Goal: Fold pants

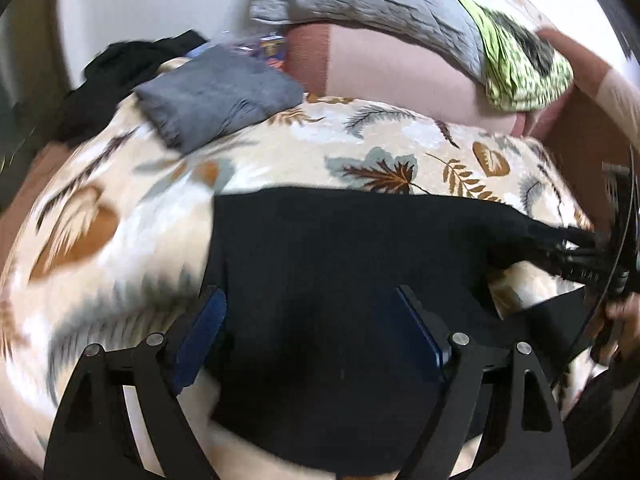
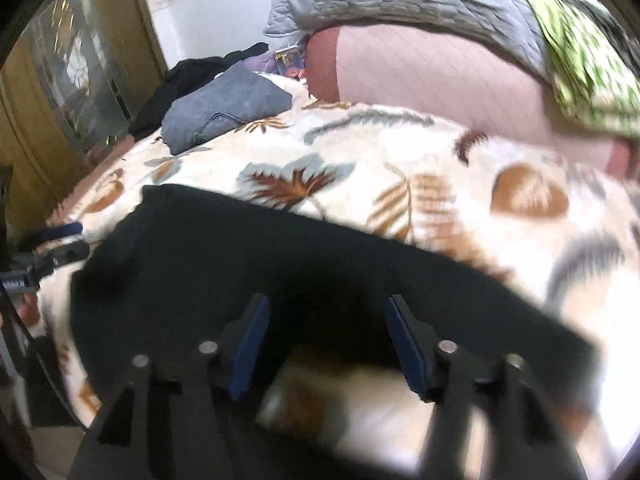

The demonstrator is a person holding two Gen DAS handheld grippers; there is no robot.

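A bed covered by a leaf-patterned blanket (image 1: pixel 280 152) carries black pants (image 1: pixel 340 280) spread flat at its near edge, with folded grey jeans (image 1: pixel 216 96) well apart at the far side. The left gripper (image 1: pixel 310 332) and the right gripper (image 2: pixel 326 340) both stand over the dark cloth, fingers parted, grasping nothing.
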